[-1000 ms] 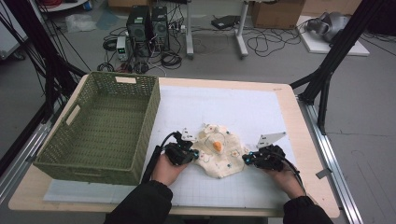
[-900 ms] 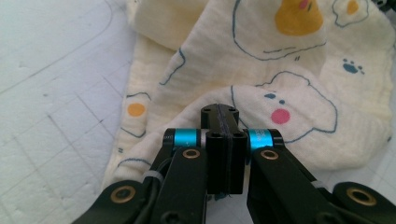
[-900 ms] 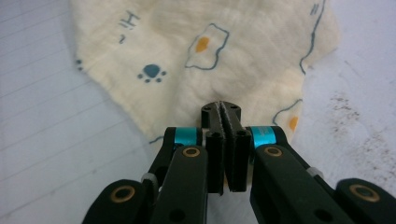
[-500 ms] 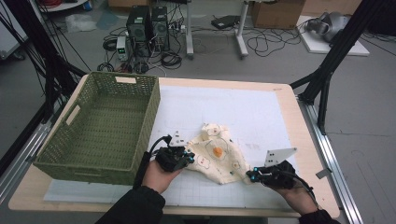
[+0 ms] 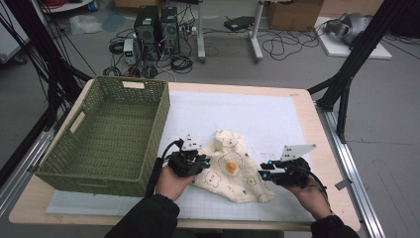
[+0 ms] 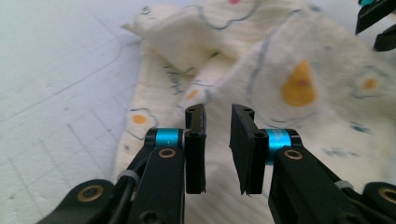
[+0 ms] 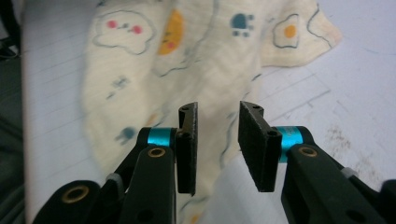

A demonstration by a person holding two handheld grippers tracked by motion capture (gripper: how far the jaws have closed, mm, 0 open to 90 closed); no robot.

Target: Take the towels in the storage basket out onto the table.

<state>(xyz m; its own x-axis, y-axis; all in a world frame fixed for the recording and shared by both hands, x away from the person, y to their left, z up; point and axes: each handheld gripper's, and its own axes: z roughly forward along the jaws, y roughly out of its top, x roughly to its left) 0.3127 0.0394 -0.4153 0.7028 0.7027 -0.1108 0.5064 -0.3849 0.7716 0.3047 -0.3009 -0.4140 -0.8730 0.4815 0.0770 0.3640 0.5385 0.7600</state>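
A cream printed cloth (image 5: 233, 168) lies crumpled on the desk (image 5: 277, 119), spread just ahead of both pairs of jaws. The left gripper (image 6: 218, 140) and right gripper (image 7: 217, 140) have just been opening; their jaws stand narrowly parted, holding nothing, apparently releasing the cloth.

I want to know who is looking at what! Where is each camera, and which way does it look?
High view: sits above the person's side of the table, looking forward and down; both forearms, the left gripper and the right gripper show.
Left gripper view: rides on the left gripper, looking along its parted jaws at the cloth.
Right gripper view: rides on the right gripper, looking along its parted jaws at the cloth.
Shared: all see the egg-print cloth on the white mat.
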